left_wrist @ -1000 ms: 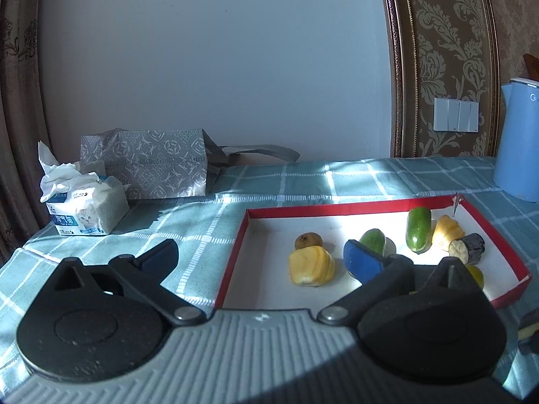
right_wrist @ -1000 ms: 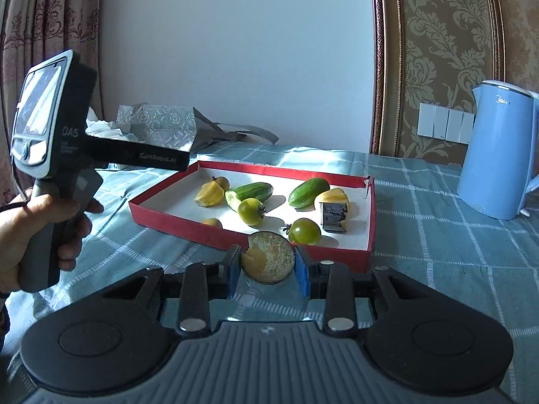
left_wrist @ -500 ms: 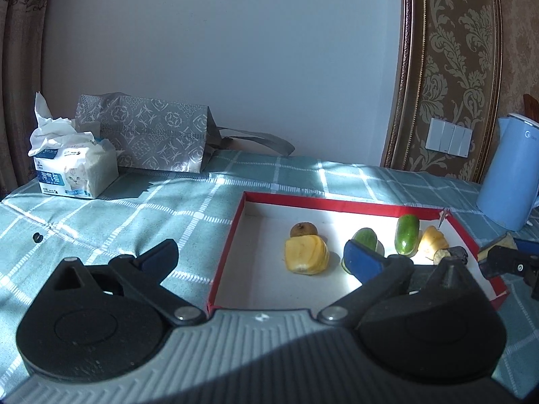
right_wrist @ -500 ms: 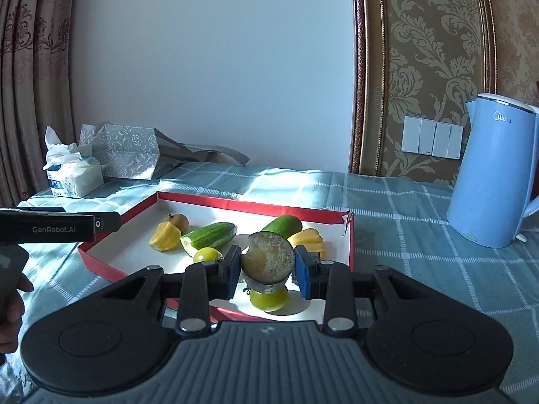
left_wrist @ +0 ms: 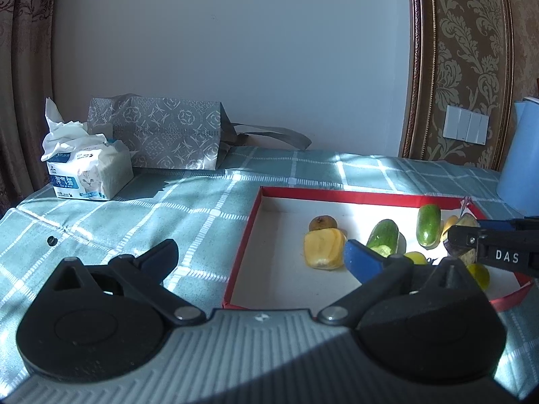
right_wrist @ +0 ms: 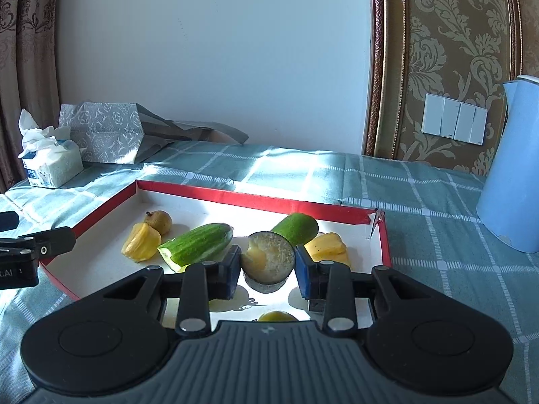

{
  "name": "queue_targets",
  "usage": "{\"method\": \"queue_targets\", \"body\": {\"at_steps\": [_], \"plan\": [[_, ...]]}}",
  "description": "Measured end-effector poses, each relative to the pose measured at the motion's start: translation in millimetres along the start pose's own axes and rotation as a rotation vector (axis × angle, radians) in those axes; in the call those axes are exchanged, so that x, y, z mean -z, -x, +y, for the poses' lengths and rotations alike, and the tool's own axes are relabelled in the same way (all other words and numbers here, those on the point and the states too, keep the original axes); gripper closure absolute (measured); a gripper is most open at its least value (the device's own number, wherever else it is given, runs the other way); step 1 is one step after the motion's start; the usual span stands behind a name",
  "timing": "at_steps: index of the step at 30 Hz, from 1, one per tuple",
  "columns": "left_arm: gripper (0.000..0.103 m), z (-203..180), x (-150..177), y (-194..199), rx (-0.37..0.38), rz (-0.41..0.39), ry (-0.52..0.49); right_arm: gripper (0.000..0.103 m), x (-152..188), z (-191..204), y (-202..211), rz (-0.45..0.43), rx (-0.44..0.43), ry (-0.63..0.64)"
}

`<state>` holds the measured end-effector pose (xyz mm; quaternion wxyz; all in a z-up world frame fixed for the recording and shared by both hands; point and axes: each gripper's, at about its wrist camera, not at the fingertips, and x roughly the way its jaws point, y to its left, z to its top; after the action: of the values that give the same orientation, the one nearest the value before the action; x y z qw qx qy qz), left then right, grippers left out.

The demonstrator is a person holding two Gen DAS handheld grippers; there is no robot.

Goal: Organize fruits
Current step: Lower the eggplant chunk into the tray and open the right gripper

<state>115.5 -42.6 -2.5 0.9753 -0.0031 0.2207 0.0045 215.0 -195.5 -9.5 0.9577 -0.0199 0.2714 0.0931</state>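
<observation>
Since a second ago the right gripper [right_wrist: 267,269] has carried the dark-skinned, pale-faced eggplant chunk [right_wrist: 267,257] over the red-rimmed white cardboard tray [right_wrist: 235,197]; its blue pads now look slightly parted, chunk between them and maybe already resting on the tray floor. I'd back straight out so it doesn't roll. Further in, the cut green cucumber [right_wrist: 198,244] sits at 10 o'clock. Left gripper [left_wrist: 259,252] hangs wide open, empty.

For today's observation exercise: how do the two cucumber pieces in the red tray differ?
The left cucumber is longer and lies nearly side-on, its cut end toward the camera; the right cucumber looks stubbier and points away, partly hidden behind the eggplant slice. Both are green and lie in the red tray.
</observation>
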Motion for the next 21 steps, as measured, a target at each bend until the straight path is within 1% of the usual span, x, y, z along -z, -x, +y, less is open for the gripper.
{"method": "queue_targets", "body": {"at_steps": [5, 12, 21], "plan": [[0.0, 1, -1, 1, 0.002, -0.001, 0.003, 0.07, 2, 0, -7, 0.011, 0.006, -0.004], [0.0, -1, -1, 0, -0.008, 0.007, -0.018, 0.07, 4, -1, -12, 0.019, 0.009, -0.017], [0.0, -3, -1, -1, -0.017, 0.006, -0.029, 0.07, 5, -2, -12, 0.015, 0.006, -0.017]]}}
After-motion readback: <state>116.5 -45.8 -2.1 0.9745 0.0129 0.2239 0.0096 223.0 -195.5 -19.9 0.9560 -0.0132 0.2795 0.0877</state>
